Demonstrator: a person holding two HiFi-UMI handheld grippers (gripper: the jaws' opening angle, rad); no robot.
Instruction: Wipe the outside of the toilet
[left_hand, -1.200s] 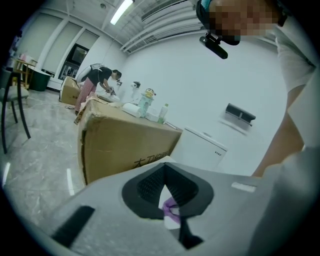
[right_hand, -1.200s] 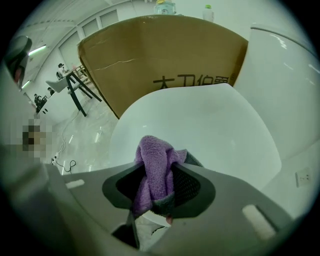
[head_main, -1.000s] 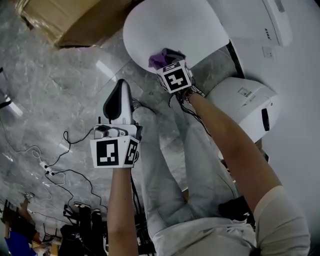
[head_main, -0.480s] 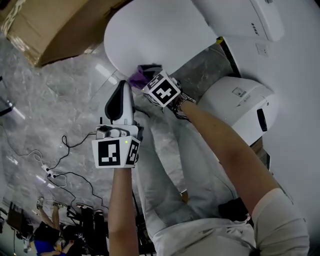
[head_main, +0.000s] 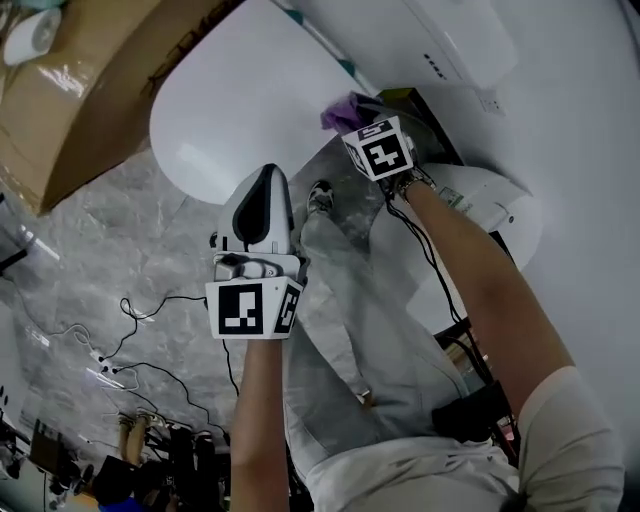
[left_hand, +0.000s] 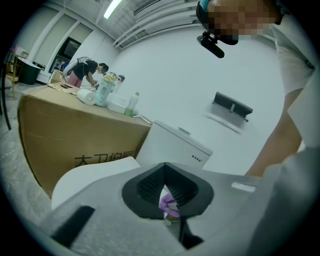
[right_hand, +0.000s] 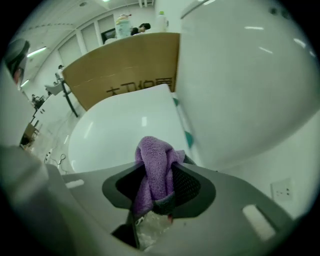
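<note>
Right gripper view: right gripper fingers pinch the purple cloth beside the toilet; left gripper fingers pressed together.

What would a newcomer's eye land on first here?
The purple cloth clamped in the right gripper, held at the rear edge of the white toilet lid beside the tank. Next, the left gripper, shut and empty, poised above the grey marbled floor, with a large cardboard box beyond the lid.
</note>
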